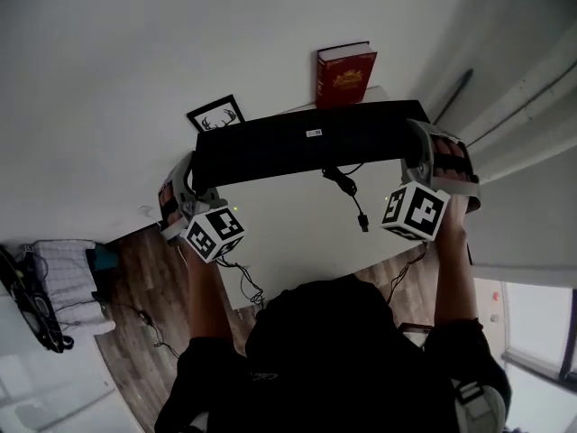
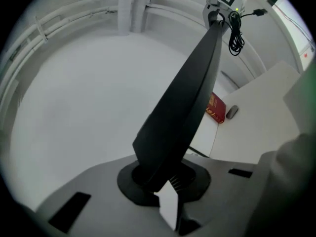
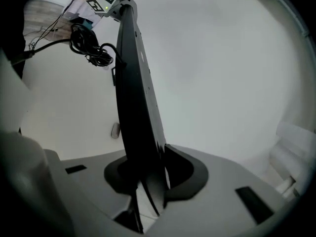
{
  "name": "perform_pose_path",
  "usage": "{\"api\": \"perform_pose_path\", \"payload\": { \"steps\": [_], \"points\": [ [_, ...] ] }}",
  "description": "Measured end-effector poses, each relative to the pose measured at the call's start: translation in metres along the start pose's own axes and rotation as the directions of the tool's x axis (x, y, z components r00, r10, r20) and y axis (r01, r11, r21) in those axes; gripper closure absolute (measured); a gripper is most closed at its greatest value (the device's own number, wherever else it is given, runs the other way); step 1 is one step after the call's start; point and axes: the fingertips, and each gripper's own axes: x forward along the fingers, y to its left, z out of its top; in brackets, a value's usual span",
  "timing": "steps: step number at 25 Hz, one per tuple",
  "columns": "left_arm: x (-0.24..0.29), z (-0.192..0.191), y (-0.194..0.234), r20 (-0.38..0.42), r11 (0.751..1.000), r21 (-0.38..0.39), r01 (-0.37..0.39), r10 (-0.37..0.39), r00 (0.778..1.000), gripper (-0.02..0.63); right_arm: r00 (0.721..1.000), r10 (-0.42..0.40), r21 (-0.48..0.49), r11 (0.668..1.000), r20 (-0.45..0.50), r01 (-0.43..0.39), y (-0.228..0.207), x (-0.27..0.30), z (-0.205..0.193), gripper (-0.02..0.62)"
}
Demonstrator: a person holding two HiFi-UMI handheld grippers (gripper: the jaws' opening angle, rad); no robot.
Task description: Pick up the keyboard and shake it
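Head view: held keyboard aloft above the white table, with cable dangling. Clamped one end in jaws of the left gripper, the other in those of the right gripper, likely to steady it for shaking.

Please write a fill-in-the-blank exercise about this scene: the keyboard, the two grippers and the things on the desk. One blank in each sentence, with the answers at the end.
1. The left gripper and the right gripper each grip one end of the black ____.
2. From the keyboard a loose ____ with a plug hangs down over the white desk.
3. The book standing at the back of the desk is ____ in colour.
4. The framed picture beside it shows a pair of ____.

Missing words: keyboard; cable; red; antlers.
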Motion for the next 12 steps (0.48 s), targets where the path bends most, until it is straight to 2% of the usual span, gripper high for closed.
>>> {"api": "perform_pose_path", "payload": {
  "steps": [3,7,9,11,12],
  "points": [
    [-0.016,-0.031,0.02,-0.069,0.997,-0.013,-0.075,0.074,0.995,0.588,0.996,0.019,-0.015,1.0,0.089,-0.018,-0.001,0.011,0.036,0.489],
    [-0.039,-0.068,0.052,-0.152,0.985,-0.014,-0.173,0.169,0.974,0.567,0.979,0.048,-0.028,0.999,0.199,-0.044,-0.001,0.022,0.092,0.489],
    [-0.052,-0.084,0.066,-0.177,0.978,0.014,-0.209,0.208,0.962,0.512,0.969,0.058,-0.039,0.998,0.241,-0.049,0.0,0.024,0.119,0.489],
    [-0.066,-0.082,0.07,-0.157,0.964,0.069,-0.256,0.264,0.952,0.437,0.961,0.055,-0.058,0.997,0.27,-0.041,0.0,0.027,0.132,0.489],
    [-0.073,-0.077,0.07,-0.142,0.956,0.107,-0.272,0.285,0.948,0.42,0.959,0.05,-0.072,0.997,0.279,-0.032,0.0,0.029,0.135,0.489]
  ]
}}
